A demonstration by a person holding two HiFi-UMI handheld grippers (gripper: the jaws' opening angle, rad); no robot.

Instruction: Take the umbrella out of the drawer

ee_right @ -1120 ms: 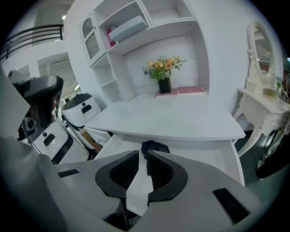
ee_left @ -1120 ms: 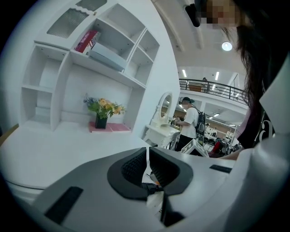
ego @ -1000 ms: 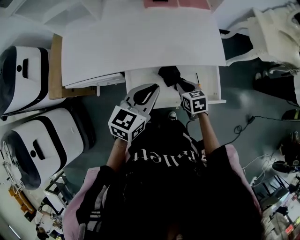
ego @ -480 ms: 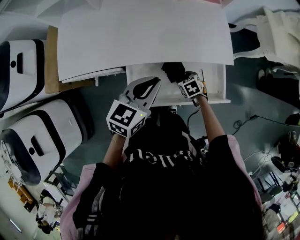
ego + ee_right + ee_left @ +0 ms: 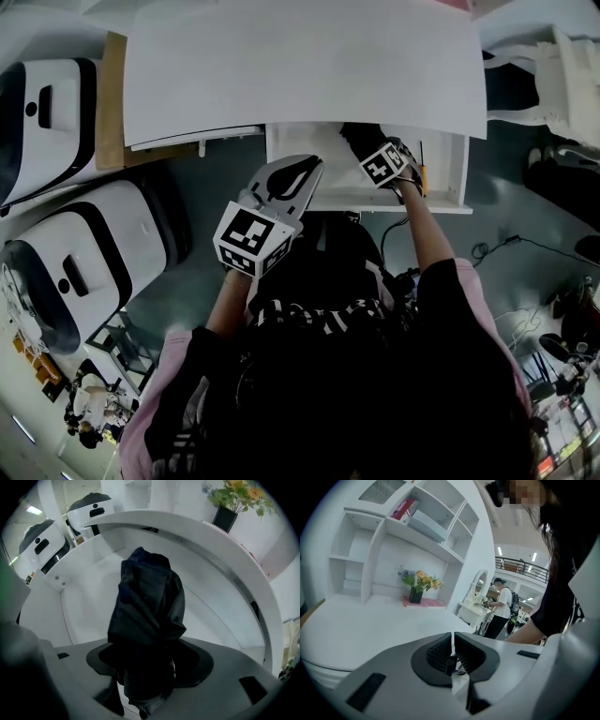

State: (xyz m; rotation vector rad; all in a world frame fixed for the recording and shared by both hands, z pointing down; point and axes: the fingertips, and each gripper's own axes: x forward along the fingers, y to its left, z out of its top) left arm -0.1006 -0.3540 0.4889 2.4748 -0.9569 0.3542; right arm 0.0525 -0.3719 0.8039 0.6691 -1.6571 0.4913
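The black folded umbrella (image 5: pixel 145 602) lies in the open white drawer (image 5: pixel 366 200) under the desk top (image 5: pixel 300 66); in the head view the umbrella (image 5: pixel 359 138) shows as a dark bundle at the drawer's back. My right gripper (image 5: pixel 375 155) points steeply down into the drawer. Its jaws are opening, and the umbrella's near end sits between them, filling the gap at the right gripper (image 5: pixel 147 667). My left gripper (image 5: pixel 305 169) hovers at the drawer's left front corner, shut with nothing in it, its pads (image 5: pixel 461 653) pressed together.
Two white-and-black machines (image 5: pixel 56 103) (image 5: pixel 84 272) stand on the floor at left beside a wooden board (image 5: pixel 111 103). An orange-tipped stick (image 5: pixel 422 173) lies at the drawer's right side. White bags (image 5: pixel 572 75) and cables (image 5: pixel 506 248) are at right.
My right gripper has dropped into the drawer, tipped down over the umbrella, and its jaws have spread around it. The left gripper has drifted slightly lower beside the drawer.
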